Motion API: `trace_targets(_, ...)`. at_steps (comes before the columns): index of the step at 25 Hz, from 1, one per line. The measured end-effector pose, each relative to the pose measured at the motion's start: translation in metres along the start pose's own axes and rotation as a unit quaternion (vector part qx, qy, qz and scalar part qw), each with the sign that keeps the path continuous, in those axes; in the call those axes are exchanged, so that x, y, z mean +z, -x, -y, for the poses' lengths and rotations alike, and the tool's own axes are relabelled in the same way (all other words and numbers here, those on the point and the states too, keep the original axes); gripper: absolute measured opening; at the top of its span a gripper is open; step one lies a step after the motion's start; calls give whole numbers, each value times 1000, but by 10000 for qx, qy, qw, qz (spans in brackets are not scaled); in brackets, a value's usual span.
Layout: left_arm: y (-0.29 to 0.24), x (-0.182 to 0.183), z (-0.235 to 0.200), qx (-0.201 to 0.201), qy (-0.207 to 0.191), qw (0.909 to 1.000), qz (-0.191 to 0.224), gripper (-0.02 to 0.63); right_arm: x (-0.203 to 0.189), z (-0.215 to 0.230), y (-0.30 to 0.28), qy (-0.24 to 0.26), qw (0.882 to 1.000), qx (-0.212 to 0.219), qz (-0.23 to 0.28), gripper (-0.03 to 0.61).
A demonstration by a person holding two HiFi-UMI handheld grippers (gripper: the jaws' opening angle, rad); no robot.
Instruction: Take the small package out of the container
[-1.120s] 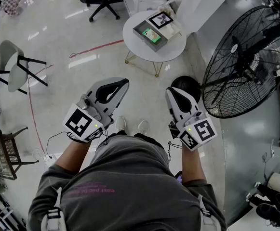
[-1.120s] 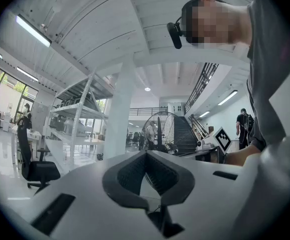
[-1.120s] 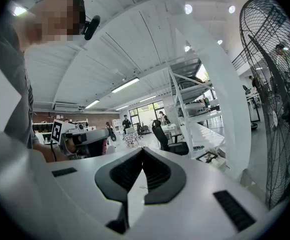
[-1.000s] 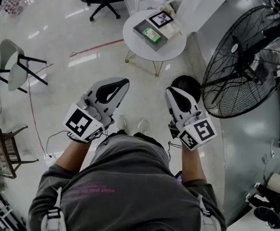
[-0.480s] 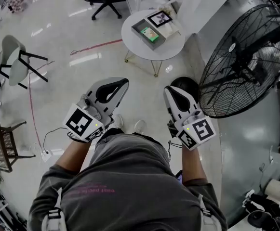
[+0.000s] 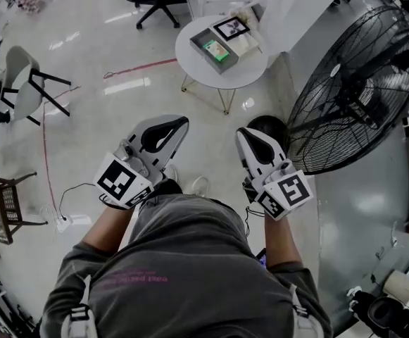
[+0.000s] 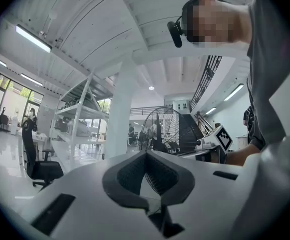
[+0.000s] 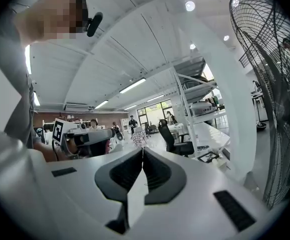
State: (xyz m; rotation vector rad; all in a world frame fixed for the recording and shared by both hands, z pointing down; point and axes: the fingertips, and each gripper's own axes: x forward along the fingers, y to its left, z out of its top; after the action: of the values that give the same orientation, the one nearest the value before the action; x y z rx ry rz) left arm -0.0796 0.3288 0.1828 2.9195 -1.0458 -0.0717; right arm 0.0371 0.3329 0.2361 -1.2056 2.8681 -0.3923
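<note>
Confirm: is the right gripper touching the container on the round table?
Apart. The head view shows a wide stretch of floor between the right gripper and the container on the round table.

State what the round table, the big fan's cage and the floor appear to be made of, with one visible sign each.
Round table: smooth white top, maybe painted wood or laminate; its thin gold legs look like metal.
Fan's cage: black wire, likely coated metal, judging by the thin radial spokes.
Floor: hard and polished, possibly tile or sealed concrete; it mirrors the ceiling lights.
</note>
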Motion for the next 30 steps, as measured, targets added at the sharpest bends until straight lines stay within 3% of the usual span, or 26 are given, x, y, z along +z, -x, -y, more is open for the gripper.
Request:
trace_targets(14, -33, -12, -28, -59, 88, 9999, -32, 14, -3, 33, -24, -44, 9999, -58, -76, 21)
trace_targets(30, -98, -38, -164, -447, 434, 9977, -249, 14, -5, 105, -145, -287, 9979, -500, -306, 21)
